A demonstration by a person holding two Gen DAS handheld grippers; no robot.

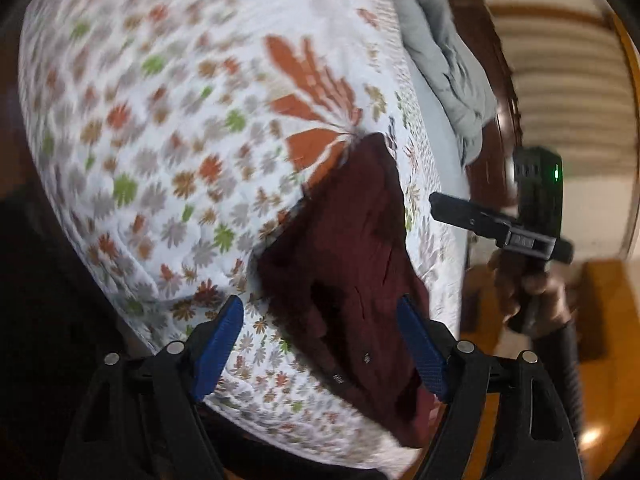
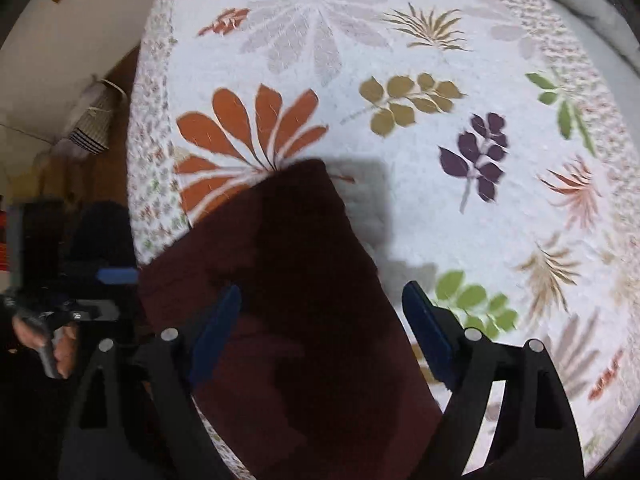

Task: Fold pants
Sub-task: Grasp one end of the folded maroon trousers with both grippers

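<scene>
Dark maroon pants (image 1: 352, 264) lie folded in a long strip on a white bed cover with leaf prints (image 1: 160, 120), near the bed's edge. They also show in the right wrist view (image 2: 304, 300). My left gripper (image 1: 322, 320) is open and empty, held above the near end of the pants. My right gripper (image 2: 322, 312) is open and empty, held above the pants. The right gripper shows in the left wrist view (image 1: 516, 224), off the bed's side. The left gripper shows in the right wrist view (image 2: 80, 296), at the far left.
A crumpled grey blanket (image 1: 444, 52) lies at the far end of the bed. A dark wooden headboard (image 1: 496, 92) stands beyond it. The printed bed cover (image 2: 440, 160) stretches wide to the right of the pants. Wooden floor (image 1: 612, 312) lies beside the bed.
</scene>
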